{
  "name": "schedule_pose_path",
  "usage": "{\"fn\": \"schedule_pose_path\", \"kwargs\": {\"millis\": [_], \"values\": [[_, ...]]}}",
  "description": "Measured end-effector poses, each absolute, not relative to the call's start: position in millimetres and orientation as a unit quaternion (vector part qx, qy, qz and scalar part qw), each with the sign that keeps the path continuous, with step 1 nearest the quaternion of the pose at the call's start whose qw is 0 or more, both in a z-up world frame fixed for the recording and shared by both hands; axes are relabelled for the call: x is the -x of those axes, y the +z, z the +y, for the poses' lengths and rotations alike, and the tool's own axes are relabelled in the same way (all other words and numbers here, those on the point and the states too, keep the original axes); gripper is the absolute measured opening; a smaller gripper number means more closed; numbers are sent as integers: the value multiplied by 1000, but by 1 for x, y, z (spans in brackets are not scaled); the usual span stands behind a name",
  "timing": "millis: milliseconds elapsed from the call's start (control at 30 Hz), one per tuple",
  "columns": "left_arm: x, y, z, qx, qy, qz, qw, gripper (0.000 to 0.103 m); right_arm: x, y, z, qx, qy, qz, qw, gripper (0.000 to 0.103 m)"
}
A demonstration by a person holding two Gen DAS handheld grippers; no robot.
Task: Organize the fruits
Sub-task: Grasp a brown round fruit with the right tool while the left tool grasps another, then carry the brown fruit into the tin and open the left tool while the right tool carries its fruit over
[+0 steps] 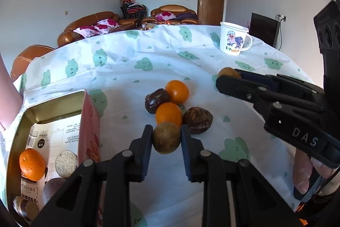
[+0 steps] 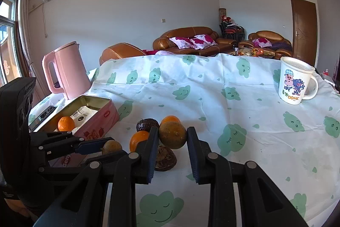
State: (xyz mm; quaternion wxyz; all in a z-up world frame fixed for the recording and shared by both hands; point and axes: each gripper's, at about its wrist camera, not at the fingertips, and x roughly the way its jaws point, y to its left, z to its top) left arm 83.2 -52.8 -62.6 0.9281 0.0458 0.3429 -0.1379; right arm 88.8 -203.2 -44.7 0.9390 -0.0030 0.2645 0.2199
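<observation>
The left gripper point(image 1: 166, 137) clamps a brownish-green round fruit point(image 1: 166, 137) beside the pink tin point(image 1: 88, 120); its long axis is indistinct. The right gripper point(image 2: 172, 135) clamps a greenish-brown citrus point(image 2: 172, 135) above the pile. Both are over the cloud-print tablecloth point(image 2: 212, 88); brown sofas point(image 2: 187, 38) stand far behind.

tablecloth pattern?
The tablecloth is white with green smiling cloud shapes and small green drops, clearest in the right wrist view.
</observation>
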Motion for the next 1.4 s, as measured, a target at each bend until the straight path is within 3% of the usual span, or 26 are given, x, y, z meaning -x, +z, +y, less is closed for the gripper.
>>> {"fn": "schedule_pose_path", "kwargs": {"millis": [1400], "values": [[-42, -36, -32, -24, -81, 201, 976, 28, -53, -29, -204, 18, 247, 168, 954, 29]]}}
